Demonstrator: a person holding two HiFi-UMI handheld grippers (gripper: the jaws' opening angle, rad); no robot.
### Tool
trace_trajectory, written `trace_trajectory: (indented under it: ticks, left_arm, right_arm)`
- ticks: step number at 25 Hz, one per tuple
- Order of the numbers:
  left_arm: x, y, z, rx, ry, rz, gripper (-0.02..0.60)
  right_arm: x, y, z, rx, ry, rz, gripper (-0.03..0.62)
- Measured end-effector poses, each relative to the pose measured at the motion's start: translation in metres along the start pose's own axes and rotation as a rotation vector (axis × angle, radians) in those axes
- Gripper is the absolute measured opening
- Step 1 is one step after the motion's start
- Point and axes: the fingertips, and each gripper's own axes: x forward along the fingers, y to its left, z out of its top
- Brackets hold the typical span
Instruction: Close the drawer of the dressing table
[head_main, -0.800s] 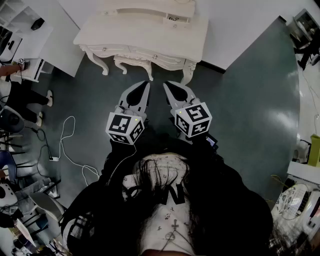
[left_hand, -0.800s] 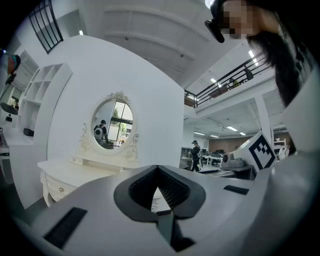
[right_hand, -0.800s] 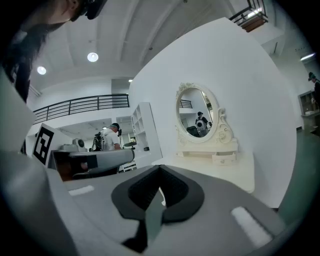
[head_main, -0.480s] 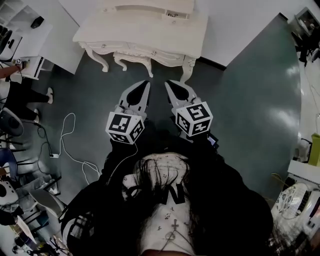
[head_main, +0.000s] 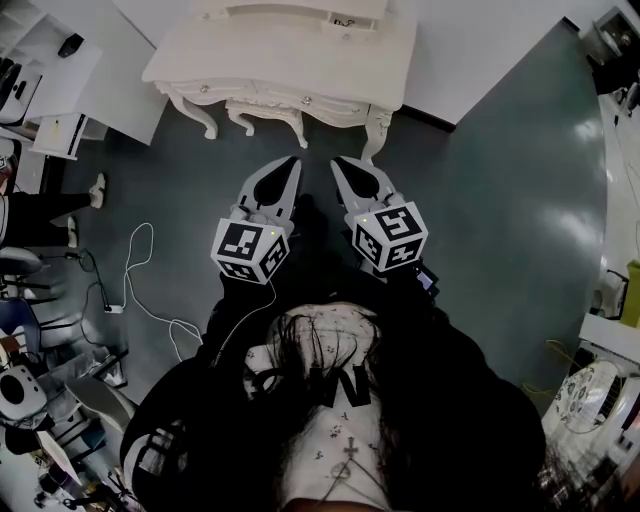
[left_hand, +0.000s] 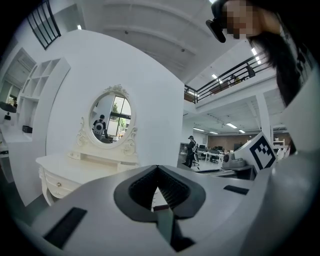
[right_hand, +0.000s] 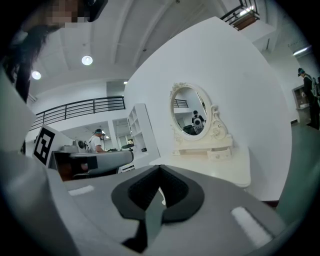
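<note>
Only glossy grey-green floor (head_main: 480, 200) lies between the claws and the dressing bench (head_main: 290, 60), which stands ahead against a white wall; a white cable (head_main: 140, 290) loops on the floor at left. The bench is cream, with carved curved legs, small-knobbed drawers (head_main: 300, 100) and an oval mirror (left_hand: 111, 119); whether a drawer stands open I cannot tell. The left claw (head_main: 290, 163) and right claw (head_main: 338, 164) are both closed on nothing, apart from the bench.
</note>
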Motion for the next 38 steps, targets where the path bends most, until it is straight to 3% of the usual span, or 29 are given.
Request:
trace_trajectory:
  ticks: [9, 24, 38]
  left_arm:
    - [0.039, 0.018, -0.003, 0.014, 0.032, -0.047, 0.0]
    - [0.148, 0.134, 0.026, 0.003, 0.069, -0.146, 0.0]
    - [0.215, 0.192, 0.045, 0.002, 0.081, -0.27, 0.0]
  right_arm:
    - [0.028, -0.031, 0.003, 0.02, 0.005, -0.043, 0.008]
    - [0.164, -0.089, 0.034, 0.045, 0.025, -0.122, 0.008]
    - [0.229, -0.134, 0.053, 0.056, 0.028, -0.265, 0.008]
